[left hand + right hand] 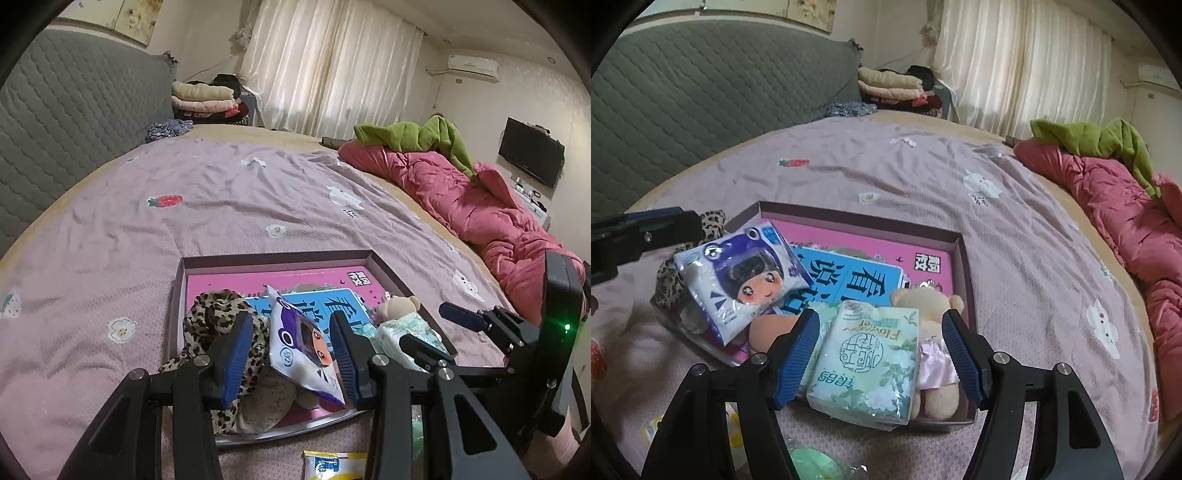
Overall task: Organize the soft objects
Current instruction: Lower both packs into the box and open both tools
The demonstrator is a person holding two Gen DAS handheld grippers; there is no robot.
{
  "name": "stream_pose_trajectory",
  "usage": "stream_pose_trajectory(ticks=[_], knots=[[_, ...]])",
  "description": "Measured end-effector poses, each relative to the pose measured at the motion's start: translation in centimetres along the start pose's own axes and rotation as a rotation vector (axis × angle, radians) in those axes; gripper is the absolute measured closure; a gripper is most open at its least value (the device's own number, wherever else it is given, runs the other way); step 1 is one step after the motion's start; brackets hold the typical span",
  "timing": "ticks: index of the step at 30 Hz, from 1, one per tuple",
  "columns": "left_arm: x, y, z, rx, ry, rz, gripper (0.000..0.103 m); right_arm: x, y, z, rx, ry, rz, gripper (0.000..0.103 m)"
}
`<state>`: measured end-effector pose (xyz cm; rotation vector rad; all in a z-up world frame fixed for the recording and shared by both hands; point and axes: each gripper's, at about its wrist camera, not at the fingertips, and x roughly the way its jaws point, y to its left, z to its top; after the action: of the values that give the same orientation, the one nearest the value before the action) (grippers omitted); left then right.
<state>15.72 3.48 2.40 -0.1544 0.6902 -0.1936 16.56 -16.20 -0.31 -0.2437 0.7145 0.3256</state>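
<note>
Right claw (879, 354) stands open around the green tissue pack (864, 365) at the tray's (960, 236) near rim, pads clear. Left claw (291, 354) pinches the cartoon pack (303, 343). Both feel light, squashy, slippery-wrapped; grip mid-body.

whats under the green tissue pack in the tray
The green tissue pack lies over the tray's near rim, a second pale pack and part of the teddy bear. Whatever else lies beneath is covered.
</note>
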Motion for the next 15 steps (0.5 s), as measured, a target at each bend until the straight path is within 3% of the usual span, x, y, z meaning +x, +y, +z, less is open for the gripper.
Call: stream_pose_trajectory(ticks=[5, 7, 15], knots=[[-0.3, -0.3, -0.1, 0.02, -0.004, 0.006, 0.059, -0.7, -0.1, 0.2, 0.011, -0.034, 0.017, 0.03], [-0.3, -0.5, -0.3, 0.028, -0.006, 0.014, 0.051, -0.8, -0.2, 0.3, 0.015, -0.041, 0.019, 0.03], [-0.5, -0.8, -0.6, 0.044, -0.009, 0.027, 0.05, -1.4, -0.4, 0.1, 0.028, -0.054, 0.017, 0.03]])
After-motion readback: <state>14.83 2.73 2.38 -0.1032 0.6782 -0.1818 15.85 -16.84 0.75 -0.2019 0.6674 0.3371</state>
